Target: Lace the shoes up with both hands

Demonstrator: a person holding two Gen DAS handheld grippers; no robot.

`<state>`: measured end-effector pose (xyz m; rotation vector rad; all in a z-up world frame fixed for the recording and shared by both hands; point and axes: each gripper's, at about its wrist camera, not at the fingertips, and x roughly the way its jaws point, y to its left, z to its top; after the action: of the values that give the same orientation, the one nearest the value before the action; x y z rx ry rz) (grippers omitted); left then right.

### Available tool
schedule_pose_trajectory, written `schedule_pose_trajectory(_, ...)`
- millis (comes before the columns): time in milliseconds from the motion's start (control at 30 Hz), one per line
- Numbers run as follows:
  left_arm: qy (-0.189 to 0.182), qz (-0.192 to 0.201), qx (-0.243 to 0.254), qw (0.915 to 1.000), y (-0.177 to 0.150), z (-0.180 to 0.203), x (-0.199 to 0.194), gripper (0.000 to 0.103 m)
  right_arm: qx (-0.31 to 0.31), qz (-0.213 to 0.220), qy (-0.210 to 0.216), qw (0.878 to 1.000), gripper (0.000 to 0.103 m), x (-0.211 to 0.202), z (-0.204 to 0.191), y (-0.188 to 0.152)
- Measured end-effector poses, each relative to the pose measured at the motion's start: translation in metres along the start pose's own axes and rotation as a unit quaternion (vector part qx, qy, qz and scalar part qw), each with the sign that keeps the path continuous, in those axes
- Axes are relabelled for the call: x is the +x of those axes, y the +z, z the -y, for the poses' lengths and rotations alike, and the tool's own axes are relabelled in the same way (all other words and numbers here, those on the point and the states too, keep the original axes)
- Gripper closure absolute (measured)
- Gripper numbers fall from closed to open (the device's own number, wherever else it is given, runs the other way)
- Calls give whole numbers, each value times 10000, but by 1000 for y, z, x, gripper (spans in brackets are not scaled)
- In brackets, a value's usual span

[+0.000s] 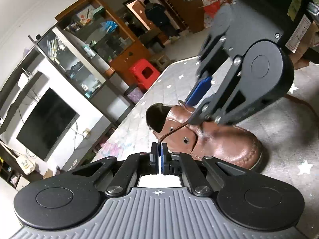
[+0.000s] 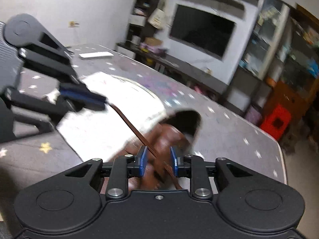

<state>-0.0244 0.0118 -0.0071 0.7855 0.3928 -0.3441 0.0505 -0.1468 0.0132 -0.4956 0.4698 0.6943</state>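
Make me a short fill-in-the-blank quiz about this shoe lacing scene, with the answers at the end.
1. The left gripper is shut on the brown ____.
2. The leather shoe is ____ in colour.
3. The right gripper has its jaws ____, with the lace passing between them.
4. The plastic stool beyond the table is ____.

Answers: lace; brown; open; red

I take the grey star-printed table covering (image 1: 175,83) as my landmark. Beyond its far edge I see a red plastic stool with a square hole in its seat (image 1: 144,73), and behind that a brown wooden cabinet with glass shelves (image 1: 111,37). Off the cloth's left side, against the wall, a flat black television in a white surround (image 1: 46,123) shows dark. On the cloth itself, from the right view, a white sheet of paper (image 2: 111,117) lies flat, and a small white slab (image 2: 95,55) rests near the far corner.
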Motion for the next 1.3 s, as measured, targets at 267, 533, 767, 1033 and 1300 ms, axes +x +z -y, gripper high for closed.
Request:
schedule_pose_trajectory(267,-79,14,32,10000,-4,-1,-5,101,-799,229,353,9959,88,6,-16,11)
schedule_pose_trajectory(533,-184,4,-122,9998,-4,-5,0,101,-844,191,386,9955,99,14,-16,13)
schedule_pose_trajectory(767,-327,-228,-806,9959,-11,-19,5,85,-620,521,-67,9967,102,-6,-6,15)
schedule_pose_trajectory(1033,-919,-282,-1401,9855,3,-25,29,71,-457,1200,-436,9908,102,-58,11,29)
schedule_pose_trajectory(1300,-1073,-656,-2343,9640,19,-36,63,63,-410,1179,-592,9904,102,-59,24,19)
